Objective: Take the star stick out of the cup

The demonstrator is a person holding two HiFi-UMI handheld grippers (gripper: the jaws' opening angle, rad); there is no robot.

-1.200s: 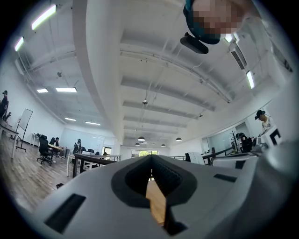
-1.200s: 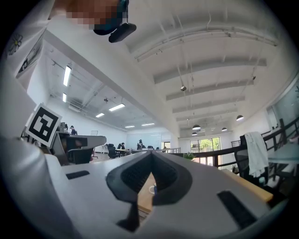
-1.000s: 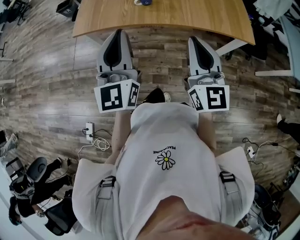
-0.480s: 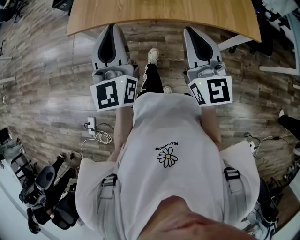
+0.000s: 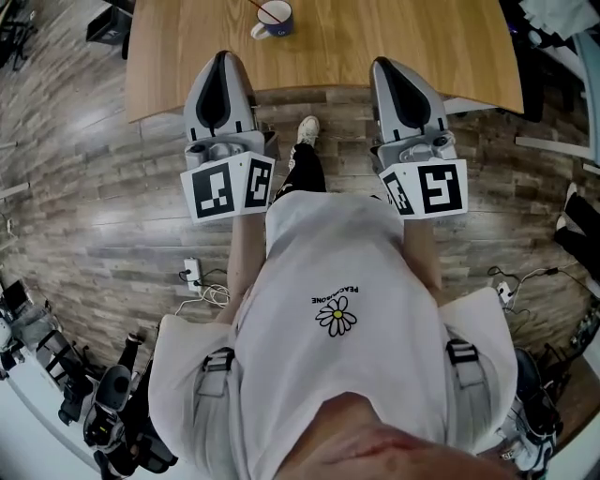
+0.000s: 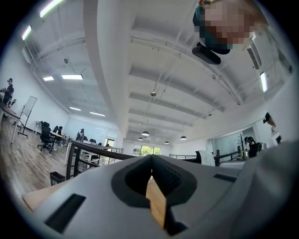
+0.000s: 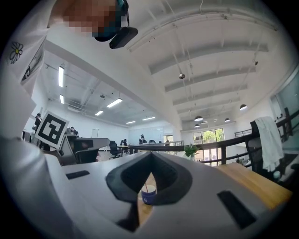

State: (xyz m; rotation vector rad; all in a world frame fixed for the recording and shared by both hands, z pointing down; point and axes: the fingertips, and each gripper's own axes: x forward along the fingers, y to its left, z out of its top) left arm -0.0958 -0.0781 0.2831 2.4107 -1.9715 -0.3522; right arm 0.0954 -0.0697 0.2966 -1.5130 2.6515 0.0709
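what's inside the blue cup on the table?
A thin reddish stick stands tilted in the blue cup, its top leaning out past the rim. Its lower end is hidden by the cup wall; no star can be made out.

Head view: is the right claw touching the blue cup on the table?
No: the cup stands farther back on the table, well apart from the shut, empty right claw.

The white shirt [image 5: 337,394] bears upside-down print — seemingly "PEACEMINUSONE" — over a daisy [image 5: 336,320].
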